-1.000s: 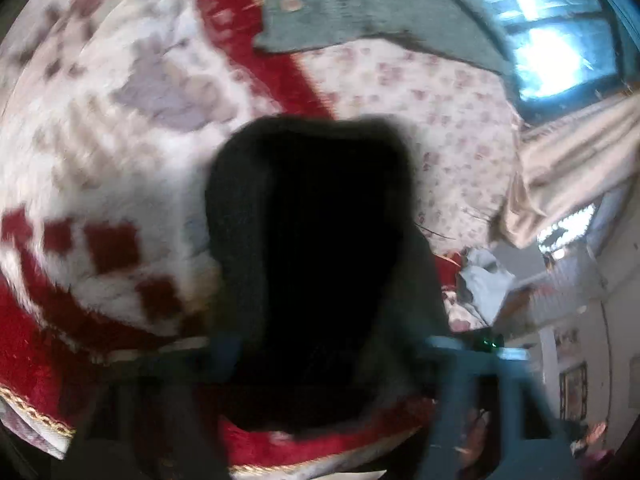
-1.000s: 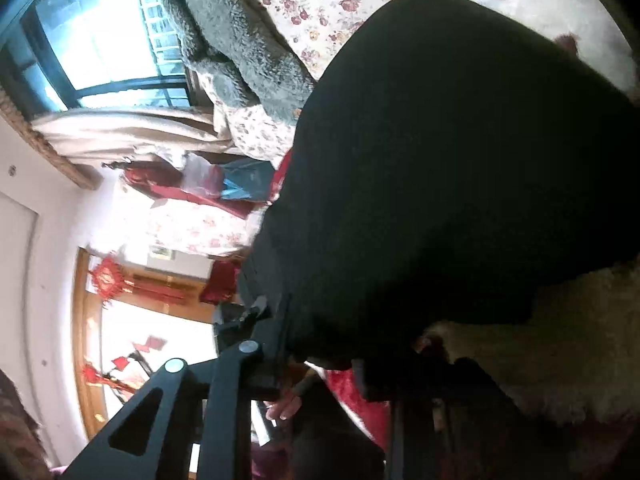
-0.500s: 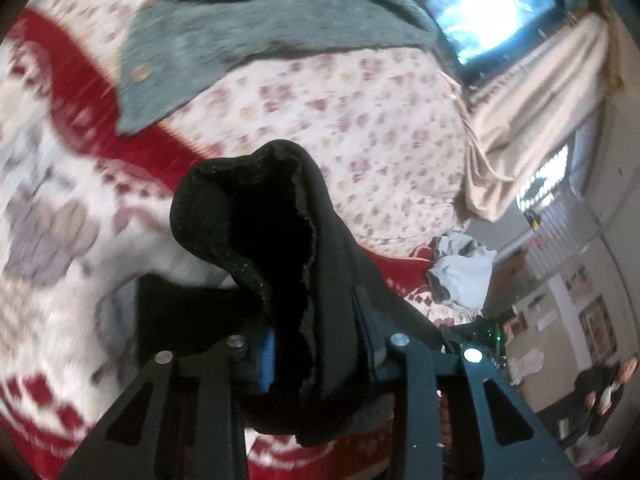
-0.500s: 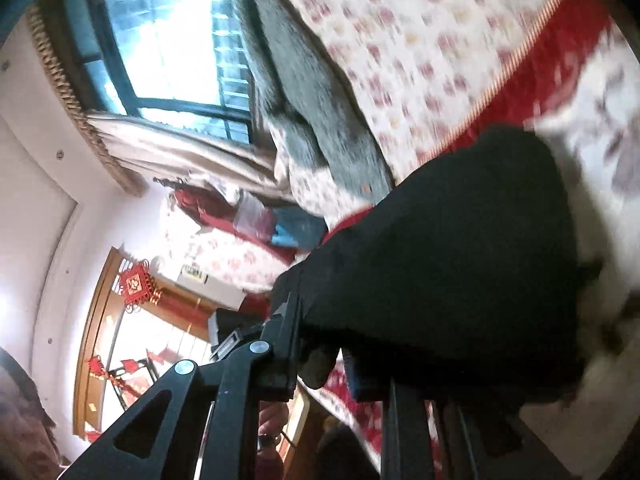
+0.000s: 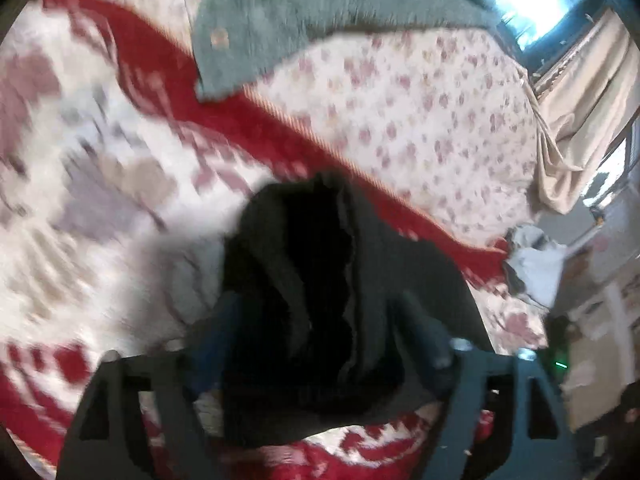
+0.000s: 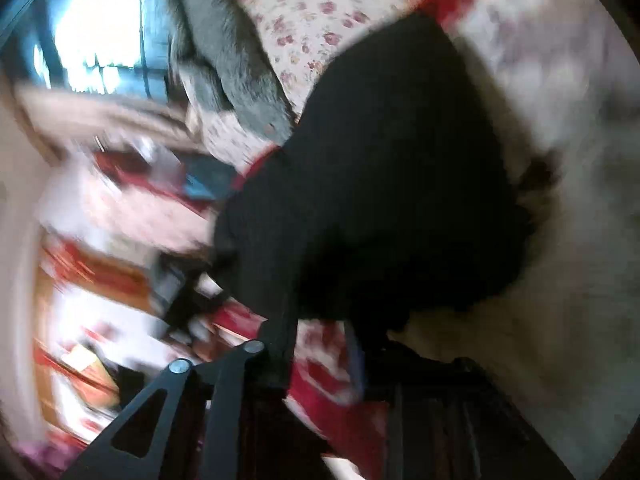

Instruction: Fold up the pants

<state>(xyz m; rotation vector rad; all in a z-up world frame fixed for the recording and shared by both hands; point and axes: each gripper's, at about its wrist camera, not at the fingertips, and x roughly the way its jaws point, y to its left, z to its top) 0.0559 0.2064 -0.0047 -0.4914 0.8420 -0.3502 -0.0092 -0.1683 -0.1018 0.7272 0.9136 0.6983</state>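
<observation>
A: Where are the black pants (image 5: 320, 280) lying?
B: Bunched on the red-patterned bed (image 5: 100, 160). The left hand-held gripper (image 5: 320, 340) has just been opening around them.
A: And the right hand-held gripper (image 6: 320, 328)?
B: Narrowly parted; its grip is unclear.

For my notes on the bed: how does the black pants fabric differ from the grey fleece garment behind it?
The black pants are bunched and lifted between the gripper fingers; the grey fleece garment lies spread flat. The pants look smooth and very dark; the garment looks fuzzy and paler, with a round button. Both are soft clothing over the same floral bedding.
</observation>
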